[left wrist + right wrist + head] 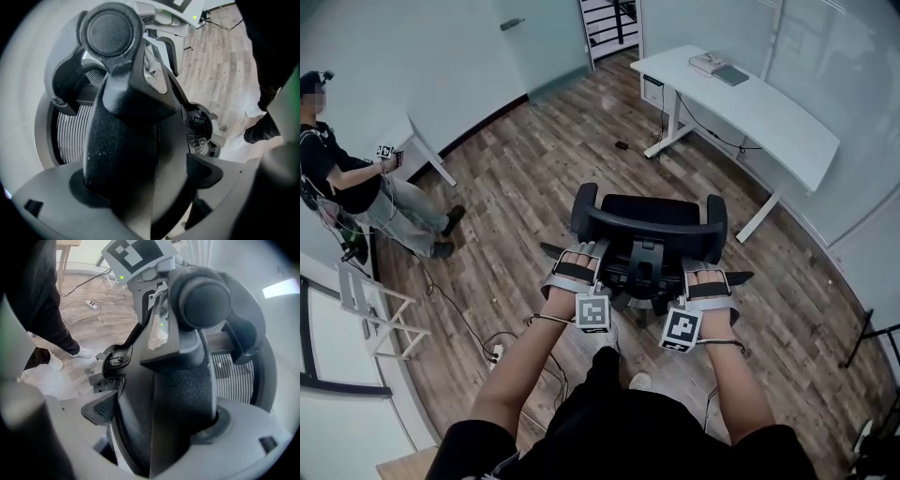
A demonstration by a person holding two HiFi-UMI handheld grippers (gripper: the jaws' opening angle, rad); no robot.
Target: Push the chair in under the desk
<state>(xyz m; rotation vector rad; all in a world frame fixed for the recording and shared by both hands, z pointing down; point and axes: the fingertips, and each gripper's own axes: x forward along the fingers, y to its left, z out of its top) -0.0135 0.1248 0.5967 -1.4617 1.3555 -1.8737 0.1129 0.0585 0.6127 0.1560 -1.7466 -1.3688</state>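
Observation:
A black office chair (647, 220) stands on the wood floor with its back toward me, and the white desk (769, 112) is further off at the upper right. My left gripper (572, 262) sits on the left side of the chair's back frame and my right gripper (709, 281) on the right side. In the left gripper view a black frame post (122, 140) fills the space between the grey jaws, with the back's mesh (75, 136) beside it. The right gripper view mirrors this, with the post (183, 394) and the mesh (234, 376). Both grippers look shut on the frame.
A person (356, 187) sits at the far left by a small white table (422, 150). A power strip (495, 352) with cables lies on the floor at my left, near a white rack (366, 309). Flat items (720, 67) lie on the desk. Open floor separates chair and desk.

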